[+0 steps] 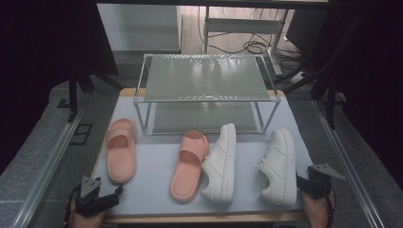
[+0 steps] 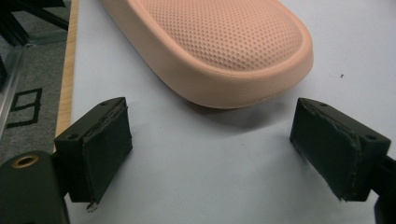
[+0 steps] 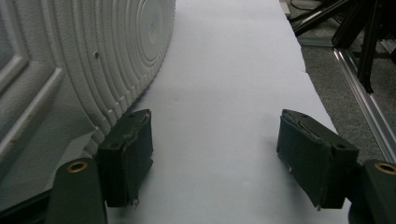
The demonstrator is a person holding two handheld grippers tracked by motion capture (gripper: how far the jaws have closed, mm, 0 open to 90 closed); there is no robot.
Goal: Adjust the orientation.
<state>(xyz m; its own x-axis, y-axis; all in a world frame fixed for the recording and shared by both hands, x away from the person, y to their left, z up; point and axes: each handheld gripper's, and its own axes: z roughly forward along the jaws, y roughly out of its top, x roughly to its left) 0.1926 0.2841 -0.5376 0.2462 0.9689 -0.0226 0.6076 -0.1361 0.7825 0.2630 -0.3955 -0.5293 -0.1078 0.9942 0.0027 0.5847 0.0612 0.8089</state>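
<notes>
Down at the near edge of the table [image 1: 157, 161], both grippers wait with jaws spread wide and empty: the left gripper [image 1: 102, 197] lines up behind the heel of the outer pink slipper [image 1: 121, 149], the right gripper [image 1: 309, 183] sits beside the outer white sneaker [image 1: 279, 166]. Both shoes lie flat before the empty rack [image 1: 204, 78], probably their destination.

A two-tier metal shoe rack [image 1: 205, 76] stood at the upper centre of the frame, both shelves bare. Below it, mid-frame, a pink slide [image 1: 190, 164] lay just beside a white sneaker [image 1: 220, 164] — on the pale table mat [image 1: 157, 161]. Cables [image 1: 254, 46] trailed behind, top right.
</notes>
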